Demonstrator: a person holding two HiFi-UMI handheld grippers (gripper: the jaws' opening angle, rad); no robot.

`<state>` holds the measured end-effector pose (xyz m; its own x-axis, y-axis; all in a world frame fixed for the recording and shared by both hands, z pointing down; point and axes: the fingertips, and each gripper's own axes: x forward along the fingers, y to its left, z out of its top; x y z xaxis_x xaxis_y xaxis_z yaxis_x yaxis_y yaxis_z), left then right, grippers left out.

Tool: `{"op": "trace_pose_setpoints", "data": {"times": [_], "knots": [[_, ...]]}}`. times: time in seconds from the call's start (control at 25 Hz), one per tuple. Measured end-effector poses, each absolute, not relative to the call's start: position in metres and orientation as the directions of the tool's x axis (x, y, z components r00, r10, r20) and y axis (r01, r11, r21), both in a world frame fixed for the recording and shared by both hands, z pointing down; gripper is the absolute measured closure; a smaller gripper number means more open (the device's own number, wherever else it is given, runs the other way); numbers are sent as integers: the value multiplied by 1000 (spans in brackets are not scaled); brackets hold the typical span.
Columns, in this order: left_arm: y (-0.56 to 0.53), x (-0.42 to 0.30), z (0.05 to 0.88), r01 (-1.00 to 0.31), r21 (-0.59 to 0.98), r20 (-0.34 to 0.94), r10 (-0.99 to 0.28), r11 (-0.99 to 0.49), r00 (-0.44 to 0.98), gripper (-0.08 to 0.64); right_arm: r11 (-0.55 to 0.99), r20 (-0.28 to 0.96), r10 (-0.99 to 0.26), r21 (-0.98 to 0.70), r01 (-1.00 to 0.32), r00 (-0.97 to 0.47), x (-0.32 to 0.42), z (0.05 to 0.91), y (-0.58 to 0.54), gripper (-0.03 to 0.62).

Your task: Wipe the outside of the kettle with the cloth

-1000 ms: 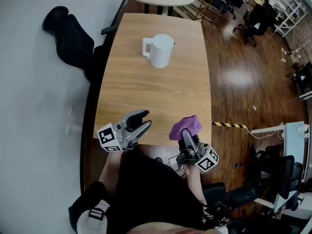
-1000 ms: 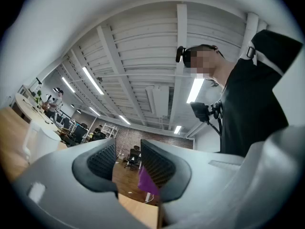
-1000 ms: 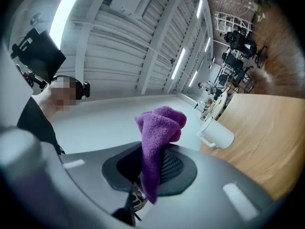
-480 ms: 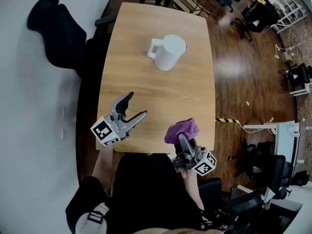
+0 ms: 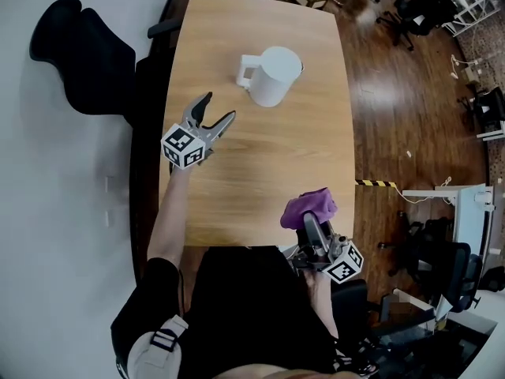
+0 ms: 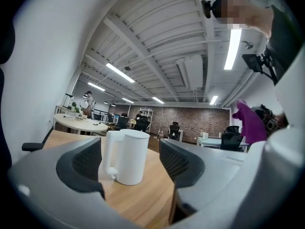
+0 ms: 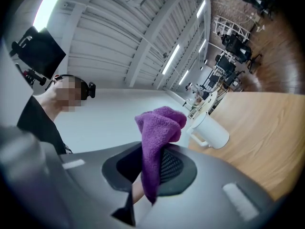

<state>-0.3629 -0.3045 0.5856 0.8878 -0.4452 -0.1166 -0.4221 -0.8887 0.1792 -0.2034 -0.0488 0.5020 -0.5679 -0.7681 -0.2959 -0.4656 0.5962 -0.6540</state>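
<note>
A white kettle [image 5: 271,74] with its handle to the left stands upright on the far part of the wooden table [image 5: 260,172]. My left gripper [image 5: 213,117] is open over the table's left side, short of the kettle and not touching it. In the left gripper view the kettle [image 6: 125,156] shows between the two spread jaws, some way ahead. My right gripper [image 5: 309,223] is at the table's near right corner, shut on a purple cloth [image 5: 308,206]. The right gripper view shows the cloth [image 7: 157,147] bunched up out of the jaws, with the kettle [image 7: 209,130] far off.
A black office chair [image 5: 87,54] stands left of the table against the white wall. To the right is dark wooden floor [image 5: 394,117] with yellow-black tape [image 5: 376,184], more chairs and a white stand [image 5: 465,204]. A round table lies beyond the far end.
My left gripper has moved forward along the table's left side toward the kettle, still open. The right gripper with the cloth has stayed near the table's near right corner.
</note>
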Motion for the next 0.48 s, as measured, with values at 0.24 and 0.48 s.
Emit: {"op": "trace_pose_setpoints", "data": {"times": [0.24,0.48], "knots": [[-391,-303,650,-398,246,116,-381,-884,917,495,547,-300,-820,-660,-515,-487,-141,495,-31,540],[-433,-265,703,-347,155,320,-285,-925,903,495,480,-285,-870,-677,-558,-402,-99,510,-8,540]]}}
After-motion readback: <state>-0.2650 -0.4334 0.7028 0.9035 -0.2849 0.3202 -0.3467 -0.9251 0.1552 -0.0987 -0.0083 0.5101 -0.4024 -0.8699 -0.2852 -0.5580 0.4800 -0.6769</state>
